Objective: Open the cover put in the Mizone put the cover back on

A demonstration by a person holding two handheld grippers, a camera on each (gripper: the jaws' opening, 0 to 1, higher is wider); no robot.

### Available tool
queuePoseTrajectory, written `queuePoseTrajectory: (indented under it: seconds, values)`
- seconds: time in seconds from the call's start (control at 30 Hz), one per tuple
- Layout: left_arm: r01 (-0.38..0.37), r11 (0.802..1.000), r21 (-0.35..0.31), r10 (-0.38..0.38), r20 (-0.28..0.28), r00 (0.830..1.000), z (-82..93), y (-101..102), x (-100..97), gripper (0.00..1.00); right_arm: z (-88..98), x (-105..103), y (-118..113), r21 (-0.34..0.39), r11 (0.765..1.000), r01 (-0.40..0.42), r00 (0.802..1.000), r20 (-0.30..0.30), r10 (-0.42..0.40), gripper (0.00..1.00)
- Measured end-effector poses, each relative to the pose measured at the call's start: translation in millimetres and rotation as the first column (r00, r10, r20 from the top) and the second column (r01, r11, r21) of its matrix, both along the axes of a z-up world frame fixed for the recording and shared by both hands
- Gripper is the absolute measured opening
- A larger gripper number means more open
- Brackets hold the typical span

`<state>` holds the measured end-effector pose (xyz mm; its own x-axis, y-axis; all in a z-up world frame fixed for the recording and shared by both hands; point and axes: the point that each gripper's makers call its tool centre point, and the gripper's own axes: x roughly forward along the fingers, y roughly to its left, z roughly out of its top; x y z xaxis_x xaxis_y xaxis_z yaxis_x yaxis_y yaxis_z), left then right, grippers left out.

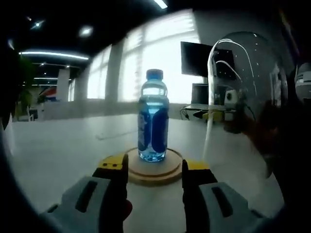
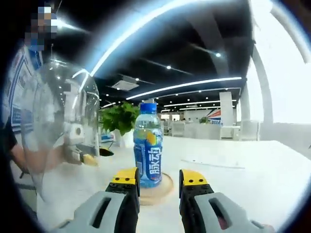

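1. Desk: broad, pale, matte top that carries everything below.

2. Cover: tall clear dome with thin, glossy walls that pick up the ceiling lights. It is off the base and stands to one side, on the right of the left gripper view and on the left of the right gripper view. Whether its rim rests on the desk cannot be told.

3. Mizone: upright clear plastic bottle with a blue label, a blue screw cap and pale drink inside. It stands centred on the base, uncovered.

4. Base: flat round wooden disc with a smooth, light brown, stepped edge, lying on the desk under the bottle.

5. Left hand-held gripper: grey with yellow tips. The jaws are spread wide with nothing between them, one to either side of the base's near edge.

6. Right hand-held gripper: same make. The jaws are parted and empty, close to the bottle's foot, and contact cannot be told.

Progress, as judged: the cover is lifted away and the Mizone is in place. What is left is to take up the dome and lower it over the bottle onto the disc.
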<state>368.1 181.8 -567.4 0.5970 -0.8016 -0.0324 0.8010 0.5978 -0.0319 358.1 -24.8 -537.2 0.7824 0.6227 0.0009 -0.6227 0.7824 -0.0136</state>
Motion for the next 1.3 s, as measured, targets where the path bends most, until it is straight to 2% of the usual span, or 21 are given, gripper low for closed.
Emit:
queuePoseTrajectory:
  seconds: [0.3,0.43,0.63,0.83,1.13,1.2,1.3]
  values:
    - [0.018,1.000,0.012,-0.018,-0.008,1.000,-4.9,-5,-1.5,0.37,-19.8,-6,2,0.020,0.999,-0.034,0.999,-0.013,0.034,0.25]
    - [0.019,1.000,0.022,-0.018,-0.015,1.000,-8.5,-6,-1.5,0.37,-27.5,-8,4,0.060,0.997,-0.056,0.998,-0.030,0.058,0.25]
    - [0.008,0.999,0.040,-0.007,-0.023,1.000,-13.5,-5,0.9,0.37,-32.0,-6,3,0.045,0.998,-0.034,0.999,-0.041,0.035,0.24]
    - [-0.011,0.998,0.057,0.013,-0.039,0.999,-20.2,-3,4.0,0.37,-44.3,-3,1,-0.013,1.000,0.000,0.998,-0.056,-0.001,0.24]
    - [-0.032,0.997,0.068,0.036,-0.054,0.998,-26.2,-3,7.2,0.37,-41.1,-3,-3,0.000,1.000,0.015,0.999,-0.049,-0.015,0.24]
    - [-0.040,0.996,0.083,0.044,-0.051,0.998,-27.7,-2,7.1,0.37,-38.5,-3,-6,0.015,1.000,0.023,0.999,-0.047,-0.023,0.24]
    - [-0.056,0.996,0.070,0.060,-0.052,0.997,-23.5,1,5.3,0.37,-33.2,-2,-11,0.054,0.998,0.032,0.999,-0.045,-0.030,0.24]
